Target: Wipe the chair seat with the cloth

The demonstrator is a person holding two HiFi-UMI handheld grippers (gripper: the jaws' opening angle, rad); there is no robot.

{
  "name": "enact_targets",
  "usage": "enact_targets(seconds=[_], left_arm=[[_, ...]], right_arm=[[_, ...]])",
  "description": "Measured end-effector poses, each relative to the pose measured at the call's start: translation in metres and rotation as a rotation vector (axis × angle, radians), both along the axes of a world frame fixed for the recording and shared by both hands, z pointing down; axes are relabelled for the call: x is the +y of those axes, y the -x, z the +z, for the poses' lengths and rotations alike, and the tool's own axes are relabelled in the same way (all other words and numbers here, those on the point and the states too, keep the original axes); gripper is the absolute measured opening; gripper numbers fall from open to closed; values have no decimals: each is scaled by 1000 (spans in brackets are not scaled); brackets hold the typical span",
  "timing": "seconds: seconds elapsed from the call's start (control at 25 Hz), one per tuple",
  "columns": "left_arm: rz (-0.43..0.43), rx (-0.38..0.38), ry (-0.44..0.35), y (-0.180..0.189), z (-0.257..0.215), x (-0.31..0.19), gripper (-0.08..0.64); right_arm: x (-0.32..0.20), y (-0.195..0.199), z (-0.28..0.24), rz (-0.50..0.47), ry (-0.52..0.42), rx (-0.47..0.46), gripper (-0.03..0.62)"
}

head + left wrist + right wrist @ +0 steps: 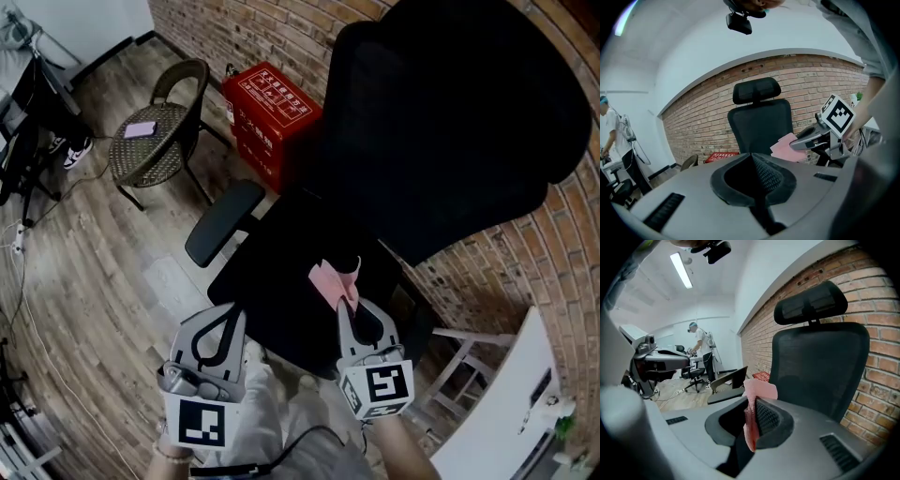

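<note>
A black office chair fills the middle of the head view, its seat just ahead of both grippers and its mesh backrest at upper right. My right gripper hovers over the seat's near right part, shut on a pink cloth that sticks up from its tips. In the right gripper view the cloth is pinched at the right gripper, with the backrest behind. My left gripper is at the seat's near left edge, shut and holding nothing. The left gripper view shows the left gripper and the cloth.
The chair's left armrest juts out beyond the left gripper. A wicker chair and a red box stand on the wood floor by the brick wall. A white unit is at lower right. A person stands far off.
</note>
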State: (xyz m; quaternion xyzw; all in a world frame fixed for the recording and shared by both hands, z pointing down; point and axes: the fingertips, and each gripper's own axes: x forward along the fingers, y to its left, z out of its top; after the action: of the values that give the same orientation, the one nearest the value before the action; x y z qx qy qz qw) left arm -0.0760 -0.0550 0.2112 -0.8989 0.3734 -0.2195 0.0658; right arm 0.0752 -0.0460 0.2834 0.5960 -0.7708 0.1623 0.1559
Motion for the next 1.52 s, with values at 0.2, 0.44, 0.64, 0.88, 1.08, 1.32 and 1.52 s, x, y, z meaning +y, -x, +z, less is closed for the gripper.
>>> enact_targets(seconds=[0.2, 0.44, 0.64, 0.88, 1.08, 1.32, 1.52], left_arm=[[61, 4, 40, -2, 41, -27, 18], [80, 6, 54, -4, 84, -51, 18], [55, -1, 92, -1, 118, -59, 18], [34, -12, 151, -6, 160, -61, 18], [-10, -29, 170, -4, 191, -65, 18], [-45, -37, 187, 2, 220, -75, 18], [-83, -46, 195, 8, 236, -79, 18]], right_arm=[[-35, -1, 32, 47, 18, 18, 55], [-68, -12, 90, 75, 52, 55, 55], [-97, -20, 143, 58, 109, 78, 55], [-133, -33, 191, 39, 138, 105, 55], [-161, -48, 230, 21, 152, 158, 55], [-190, -71, 266, 32, 161, 231, 55], [-204, -93, 290, 66, 165, 299, 55]])
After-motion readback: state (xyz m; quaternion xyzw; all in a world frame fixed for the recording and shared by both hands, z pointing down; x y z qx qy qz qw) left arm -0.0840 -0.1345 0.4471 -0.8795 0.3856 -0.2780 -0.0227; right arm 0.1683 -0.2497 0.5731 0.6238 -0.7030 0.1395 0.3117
